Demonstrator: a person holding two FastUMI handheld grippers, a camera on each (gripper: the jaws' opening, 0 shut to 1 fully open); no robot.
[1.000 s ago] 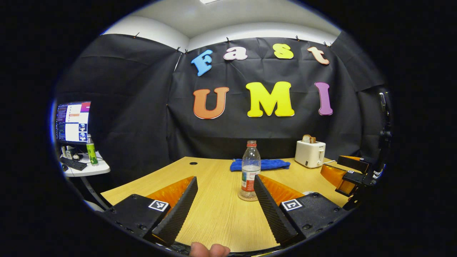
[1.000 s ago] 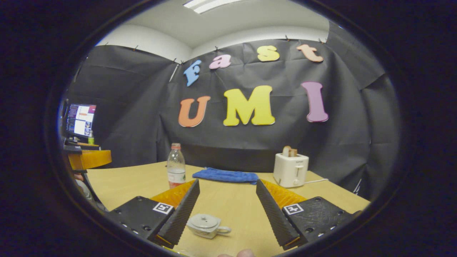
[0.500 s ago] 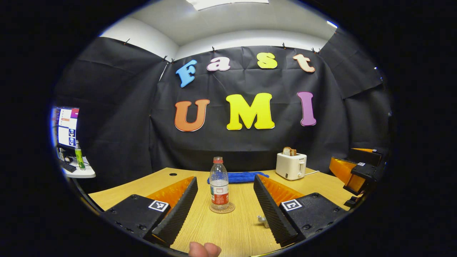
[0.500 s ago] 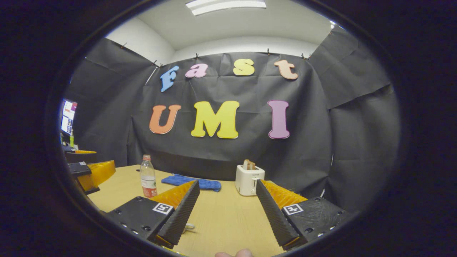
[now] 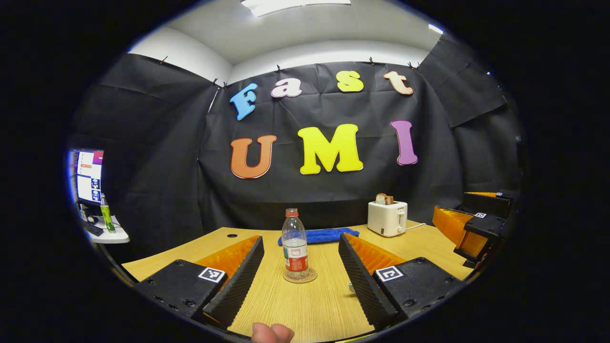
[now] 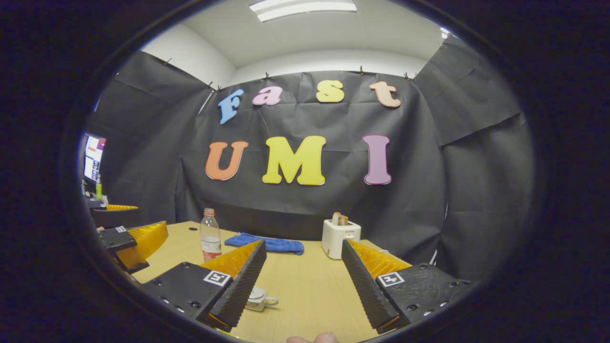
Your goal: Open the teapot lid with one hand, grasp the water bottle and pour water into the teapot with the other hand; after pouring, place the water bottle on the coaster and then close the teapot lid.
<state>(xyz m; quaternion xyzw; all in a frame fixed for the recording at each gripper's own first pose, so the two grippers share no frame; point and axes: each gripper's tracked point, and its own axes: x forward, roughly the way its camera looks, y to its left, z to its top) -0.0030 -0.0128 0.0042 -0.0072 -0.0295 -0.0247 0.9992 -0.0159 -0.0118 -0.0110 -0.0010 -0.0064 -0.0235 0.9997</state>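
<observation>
Over the last second both views had lifted and steadied, leaving the left gripper (image 5: 301, 281) and right gripper (image 6: 301, 281) spread and empty, the clear plastic water bottle (image 5: 295, 245) upright on its round woven coaster (image 5: 300, 276) and the small grey teapot (image 6: 257, 299), seemingly lidded, beside the right gripper's finger, suggesting the task was finished

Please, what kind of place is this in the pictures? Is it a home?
Probably not a home: it looks like a recording booth staged as a kitchen. Black cloth covers the walls, a wooden table carries a toaster and a water bottle, and a monitor stands on a side desk.
</observation>
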